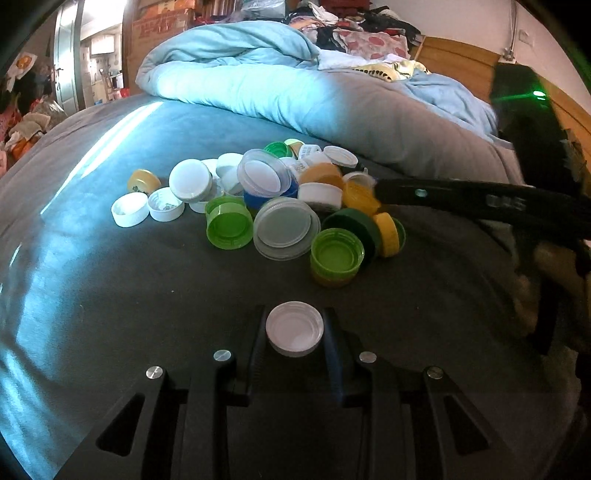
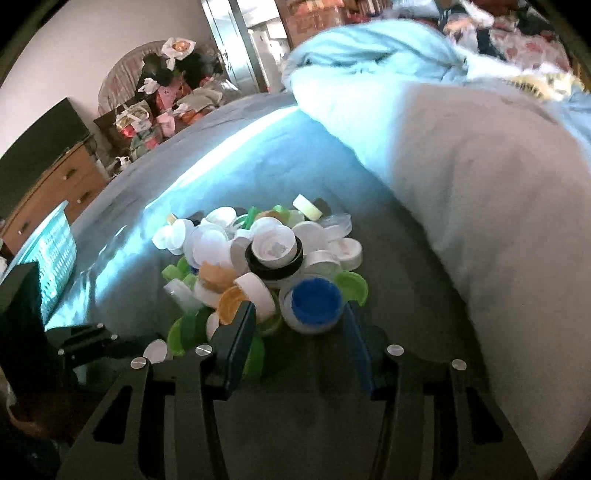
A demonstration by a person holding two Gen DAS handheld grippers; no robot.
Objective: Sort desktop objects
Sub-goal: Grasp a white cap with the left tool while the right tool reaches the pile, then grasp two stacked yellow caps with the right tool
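Note:
A pile of loose bottle caps [image 1: 266, 192] in white, green, yellow, blue and clear lies on the dark grey bedsheet [image 1: 147, 295]. In front of the pile, my left gripper [image 1: 294, 332] is shut on a single white cap [image 1: 294, 328], open side up, with a pad on each side. The right wrist view shows that gripper [image 2: 122, 343] and its white cap [image 2: 155, 349] at the lower left. My right gripper [image 2: 299, 314] sits at the near edge of the pile [image 2: 258, 258]. Its jaws are apart around a blue cap [image 2: 314, 302] nested in a clear one, with a gap on the left side. One right finger [image 1: 424, 195] reaches into the pile from the right.
A bunched light blue and grey quilt [image 1: 258, 85] rises just behind the pile. A teal basket [image 2: 55, 251] and a wooden dresser [image 2: 55, 192] stand off the bed's left side. A wooden headboard [image 1: 461, 62] and heaped clothes [image 1: 362, 29] lie beyond.

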